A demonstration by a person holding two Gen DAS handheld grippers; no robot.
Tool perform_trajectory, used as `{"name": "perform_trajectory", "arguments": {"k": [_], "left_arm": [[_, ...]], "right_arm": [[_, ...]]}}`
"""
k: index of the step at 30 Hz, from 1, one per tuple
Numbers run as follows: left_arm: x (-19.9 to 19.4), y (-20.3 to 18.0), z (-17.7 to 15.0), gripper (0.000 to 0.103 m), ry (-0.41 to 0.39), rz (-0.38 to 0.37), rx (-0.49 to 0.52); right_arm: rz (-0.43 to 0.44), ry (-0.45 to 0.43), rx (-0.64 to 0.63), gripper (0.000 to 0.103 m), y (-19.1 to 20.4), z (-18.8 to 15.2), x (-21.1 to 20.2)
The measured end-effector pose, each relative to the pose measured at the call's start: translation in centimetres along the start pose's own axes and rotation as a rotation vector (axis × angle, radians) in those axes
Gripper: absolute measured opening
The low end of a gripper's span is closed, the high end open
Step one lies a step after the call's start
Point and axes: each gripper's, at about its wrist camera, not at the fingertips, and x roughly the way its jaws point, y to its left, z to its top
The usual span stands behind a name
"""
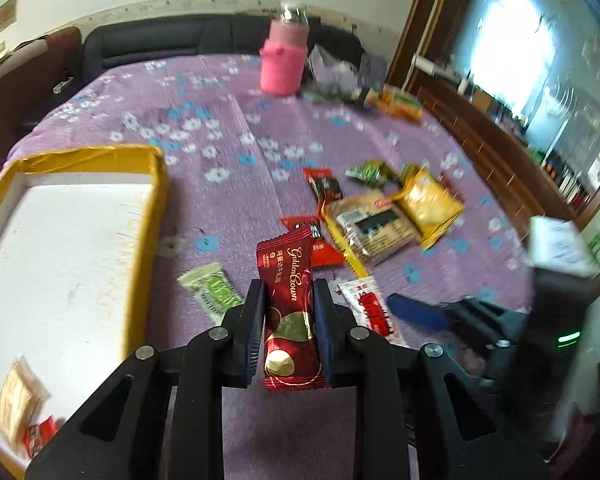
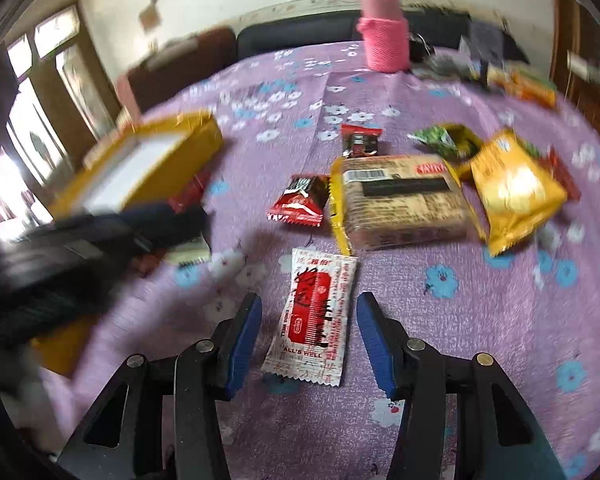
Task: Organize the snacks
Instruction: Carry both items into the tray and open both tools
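Snacks lie in yellow box; left tool clenches red bar; right tool released.

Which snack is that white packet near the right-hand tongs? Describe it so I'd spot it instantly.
On the purple flowered cloth, find the big tan packet. Just in front lies the white packet, flat between the open right tongs. It alone is white with a red panel reading ALL'S WELL.
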Motion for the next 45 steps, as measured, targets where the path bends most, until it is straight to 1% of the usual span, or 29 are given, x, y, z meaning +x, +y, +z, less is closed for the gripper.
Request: {"name": "perform_trajectory", "arguments": {"k": [1,2,5,8,10,12,14,16,18,20,24,27,29,31,33,35,37,38,40,42,43,44,45], "left_arm": [[-0.7,0.3,0.0,0.021,-0.012,-0.001,-0.006],[-1.4,0.8,-0.1,0.021,-0.025,-0.004,-0.016],[-3.6,2.7,-0.7,0.021,-0.066,-0.014,-0.065],[-5.7,5.2,-1.6,0.021,-0.104,-0.010,-0.109],[-7.1,7.3,-2.4,0.021,-0.133,0.007,-0.141],[-8.2,9.2,-3.0,0.021,-0.155,0.029,-0.170],[-9.1,11.4,-3.6,0.021,-0.173,0.058,-0.207],[-9.7,13.6,-4.1,0.021,-0.181,0.083,-0.242],[-10.1,15.5,-4.6,0.021,-0.185,0.111,-0.270],[-10.5,17.1,-5.0,0.021,-0.187,0.141,-0.289],[-10.4,20.2,-5.7,0.021,-0.171,0.193,-0.324],[-9.8,22.2,-6.2,0.021,-0.148,0.216,-0.355],[-9.7,23.1,-6.5,0.021,-0.140,0.219,-0.363],[-9.2,23.7,-6.6,0.021,-0.128,0.221,-0.370],[-9.1,24.2,-6.6,0.021,-0.123,0.218,-0.383],[-9.2,24.2,-6.5,0.021,-0.131,0.197,-0.389],[-9.4,24.3,-6.6,0.021,-0.139,0.182,-0.389],[-9.4,24.2,-6.6,0.021,-0.138,0.177,-0.390],[-9.6,23.9,-6.5,0.022,-0.140,0.165,-0.394],[-10.0,23.5,-6.5,0.022,-0.148,0.160,-0.400],[-10.2,23.4,-6.5,0.023,-0.152,0.160,-0.403],[-10.5,23.2,-6.5,0.023,-0.158,0.157,-0.409],[-10.9,22.9,-6.5,0.024,-0.166,0.147,-0.420]], "right_arm": [[-0.038,0.003,-0.026,0.041,0.6,0.0,0.2],[-0.061,0.005,-0.040,0.031,1.0,0.1,0.3],[-0.064,0.005,-0.037,0.026,1.0,0.2,0.2],[-0.048,0.011,-0.006,0.024,0.6,-0.1,-0.3],[-0.037,0.002,0.011,0.024,0.5,-0.3,-1.0],[-0.026,-0.019,0.014,0.024,0.9,-0.2,-2.2],[0.008,-0.055,0.005,0.024,1.7,0.3,-3.5],[0.059,-0.099,-0.018,0.024,3.4,1.2,-5.0],[0.095,-0.113,-0.057,0.024,5.4,2.2,-5.6],[0.139,-0.109,-0.113,0.024,8.4,3.3,-5.5],[0.240,-0.045,-0.196,0.024,14.5,4.9,-3.4],[0.276,-0.003,-0.258,0.024,19.1,5.5,-1.3],[0.301,0.036,-0.284,0.023,21.6,5.5,0.2],[0.308,0.066,-0.304,0.023,23.5,5.5,1.5],[0.305,0.087,-0.320,0.023,24.7,5.1,2.7],[0.302,0.106,-0.319,0.023,25.5,4.8,3.6],[0.304,0.119,-0.306,0.024,25.6,4.8,4.1],[0.315,0.128,-0.298,0.028,25.5,4.8,4.3],[0.322,0.131,-0.278,0.028,25.2,4.7,4.3],[0.334,0.116,-0.265,0.030,24.7,4.8,3.7],[0.335,0.104,-0.265,0.032,24.4,4.9,3.2],[0.329,0.086,-0.261,0.037,24.1,5.0,2.7],[0.326,0.072,-0.254,0.039,23.7,5.2,2.4]]}}
